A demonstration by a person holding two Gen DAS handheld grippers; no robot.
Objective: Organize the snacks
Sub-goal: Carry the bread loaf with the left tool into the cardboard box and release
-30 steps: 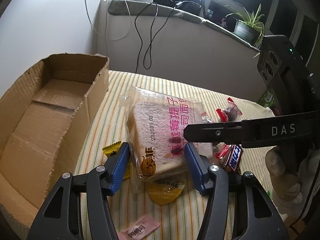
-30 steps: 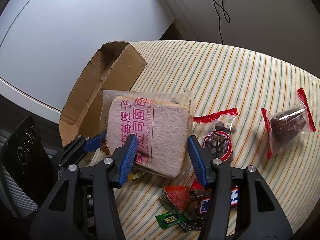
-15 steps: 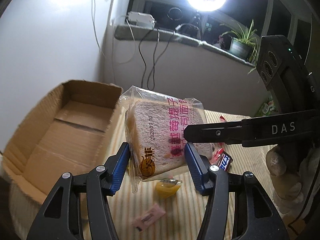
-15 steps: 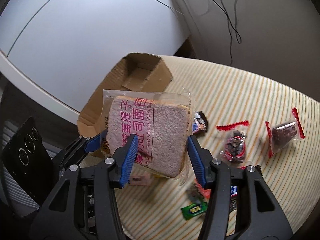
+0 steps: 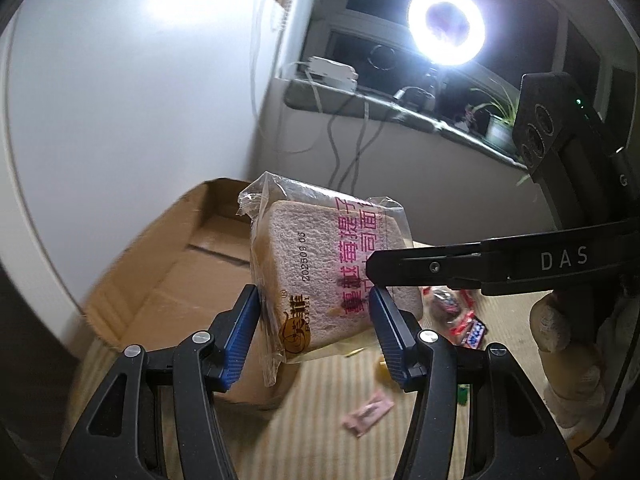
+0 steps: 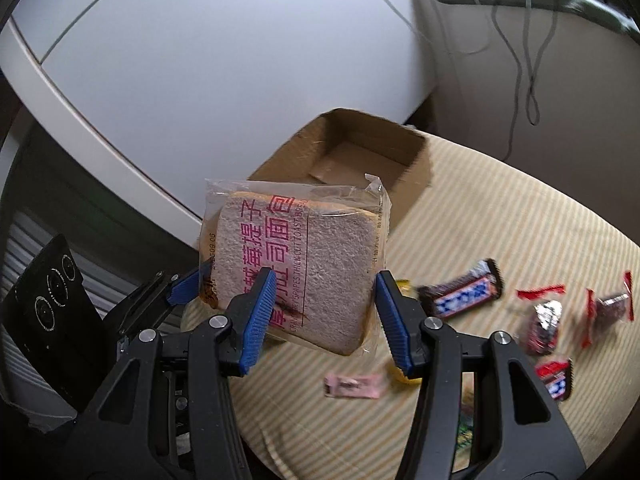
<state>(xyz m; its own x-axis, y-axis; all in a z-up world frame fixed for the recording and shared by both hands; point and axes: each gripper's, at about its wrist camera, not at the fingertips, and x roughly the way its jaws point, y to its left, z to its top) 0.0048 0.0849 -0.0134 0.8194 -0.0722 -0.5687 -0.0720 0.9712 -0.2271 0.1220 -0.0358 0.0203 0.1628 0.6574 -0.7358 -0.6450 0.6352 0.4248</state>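
A clear packet of sliced bread [image 5: 328,272] with pink lettering hangs in the air above the striped table, held from two sides. My left gripper [image 5: 316,320] is shut on its lower end, blue pads pressing both edges. My right gripper [image 6: 324,316] is shut on the same bread packet [image 6: 304,264] from the other side; its black arm [image 5: 480,268] crosses the left wrist view. The left gripper's blue fingertip [image 6: 184,284] shows at the packet's left corner. The open cardboard box [image 5: 168,280] lies just beyond and below the packet, also visible as the cardboard box [image 6: 360,156].
Loose snacks lie on the striped tablecloth [image 6: 520,220]: a chocolate bar [image 6: 460,292], a pink sachet [image 6: 354,386], red-wrapped sweets [image 6: 540,324] and a second small bar [image 6: 556,376]. A ring light [image 5: 446,28], cables and a plant sit on the sill. A white wall stands behind the box.
Both grippers have lifted the bread packet off the table and carried it up and toward the cardboard box. The snacks that lay under it are now uncovered.
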